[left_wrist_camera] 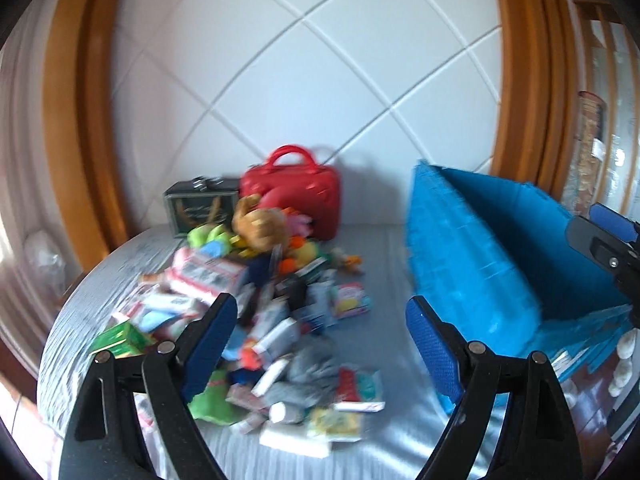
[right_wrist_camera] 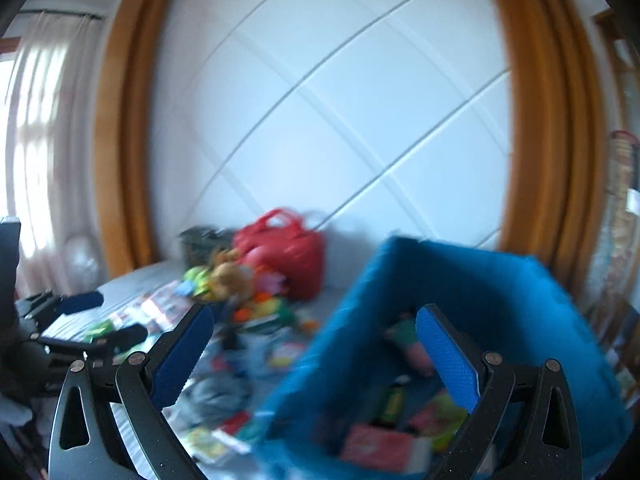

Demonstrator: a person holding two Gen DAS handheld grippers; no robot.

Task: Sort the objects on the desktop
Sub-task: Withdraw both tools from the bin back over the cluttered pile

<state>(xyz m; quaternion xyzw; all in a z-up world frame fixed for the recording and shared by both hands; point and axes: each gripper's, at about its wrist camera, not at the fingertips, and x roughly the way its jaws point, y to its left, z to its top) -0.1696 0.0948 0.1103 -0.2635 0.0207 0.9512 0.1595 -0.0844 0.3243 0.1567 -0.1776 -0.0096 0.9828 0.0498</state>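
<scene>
A pile of mixed objects [left_wrist_camera: 272, 312], small boxes, packets and plush toys, lies on the grey-covered table [left_wrist_camera: 384, 280]. A blue crate [left_wrist_camera: 480, 264] stands to its right. My left gripper [left_wrist_camera: 320, 320] is open and empty above the pile's near side. My right gripper [right_wrist_camera: 316, 332] is open and empty above the blue crate [right_wrist_camera: 520, 292], which holds several packets [right_wrist_camera: 384, 444]. The pile also shows in the right wrist view [right_wrist_camera: 240, 300], blurred. The right gripper shows at the left view's right edge [left_wrist_camera: 604, 240]; the left gripper shows at the right view's left edge [right_wrist_camera: 92, 320].
A red handbag [left_wrist_camera: 296, 196] and a dark box [left_wrist_camera: 200, 208] stand at the table's back against a white padded wall. Wooden frames flank the wall. A curtain and window [right_wrist_camera: 36, 140] are on the left. Shelves are on the far right [left_wrist_camera: 596, 148].
</scene>
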